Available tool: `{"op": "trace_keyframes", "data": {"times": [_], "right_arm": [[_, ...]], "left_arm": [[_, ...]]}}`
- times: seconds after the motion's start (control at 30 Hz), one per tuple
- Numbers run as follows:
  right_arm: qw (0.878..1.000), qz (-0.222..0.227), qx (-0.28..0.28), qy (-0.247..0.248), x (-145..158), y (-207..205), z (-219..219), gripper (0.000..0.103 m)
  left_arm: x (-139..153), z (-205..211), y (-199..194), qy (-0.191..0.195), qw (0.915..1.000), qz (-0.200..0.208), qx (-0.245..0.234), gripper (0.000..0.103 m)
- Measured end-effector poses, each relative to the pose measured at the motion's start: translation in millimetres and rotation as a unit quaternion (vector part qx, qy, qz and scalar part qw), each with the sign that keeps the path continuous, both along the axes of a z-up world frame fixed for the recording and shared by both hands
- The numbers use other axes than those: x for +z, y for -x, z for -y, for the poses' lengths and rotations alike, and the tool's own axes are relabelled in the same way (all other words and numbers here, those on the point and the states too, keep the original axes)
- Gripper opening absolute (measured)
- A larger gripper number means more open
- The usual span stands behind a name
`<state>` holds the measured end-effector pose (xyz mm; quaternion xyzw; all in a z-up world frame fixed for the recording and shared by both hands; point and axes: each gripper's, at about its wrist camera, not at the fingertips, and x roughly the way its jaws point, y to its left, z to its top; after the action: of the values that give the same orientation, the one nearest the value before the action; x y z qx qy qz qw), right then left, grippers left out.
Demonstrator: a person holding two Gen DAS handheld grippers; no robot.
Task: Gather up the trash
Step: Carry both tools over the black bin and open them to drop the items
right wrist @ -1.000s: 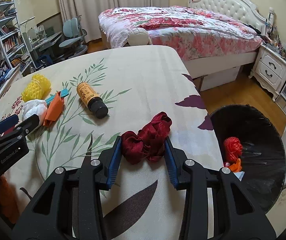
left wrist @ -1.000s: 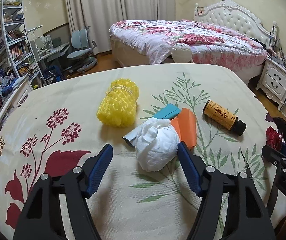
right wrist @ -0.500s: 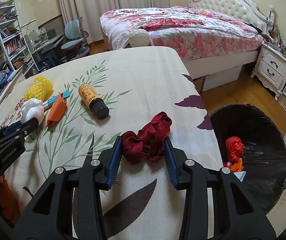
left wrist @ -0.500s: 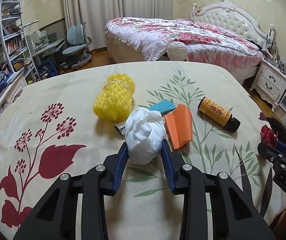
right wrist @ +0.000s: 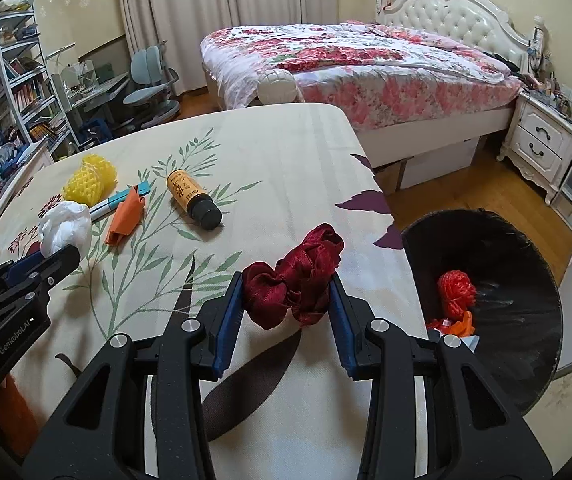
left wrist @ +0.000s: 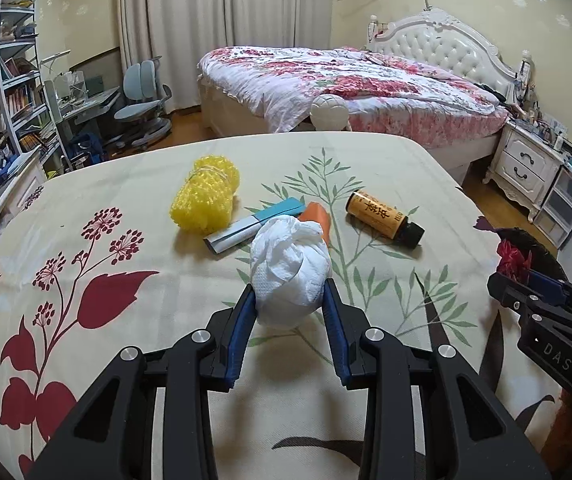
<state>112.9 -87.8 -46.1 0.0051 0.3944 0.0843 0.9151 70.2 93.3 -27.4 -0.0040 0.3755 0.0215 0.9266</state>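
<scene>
Carrying both catches over to the black round trash bin (right wrist: 526, 264) off the right edge of the tabletop looks like the job now, and I'd say do it one at a time, lifting straight up first so nothing drags across the cream floral tablecloth (left wrist: 133, 208), then letting go only once the load is well over the rim, since soft stuff like this can spring out or snag on the pads. The left gripper (left wrist: 288, 308) is closed down snug on the crumpled white tissue wad (left wrist: 288, 264), both blue pads pressed into its lower sides, near the middle of the tabletop and just in front of the folded orange paper (right wrist: 125, 220). The right gripper (right wrist: 288, 300) is pinched in on the bunched dark red fabric scrunchie (right wrist: 298, 276), close to the right edge, so it's the nearer one to the bin. Waiting behind toward the far left are the yellow foam net roll (left wrist: 205, 196), the teal and grey flat pack (left wrist: 253, 222) and the amber glass bottle with a black cap (left wrist: 384, 218).
</scene>
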Motion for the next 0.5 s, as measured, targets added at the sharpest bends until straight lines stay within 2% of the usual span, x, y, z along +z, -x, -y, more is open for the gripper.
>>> {"op": "trace_keyframes", "data": {"times": [0.5], "right_arm": [[0.999,0.015,-0.038,0.004,9,27,41,0.040]], "left_arm": [[8,55,13,0.000,0.9987,0.014,-0.049,0.036]]}}
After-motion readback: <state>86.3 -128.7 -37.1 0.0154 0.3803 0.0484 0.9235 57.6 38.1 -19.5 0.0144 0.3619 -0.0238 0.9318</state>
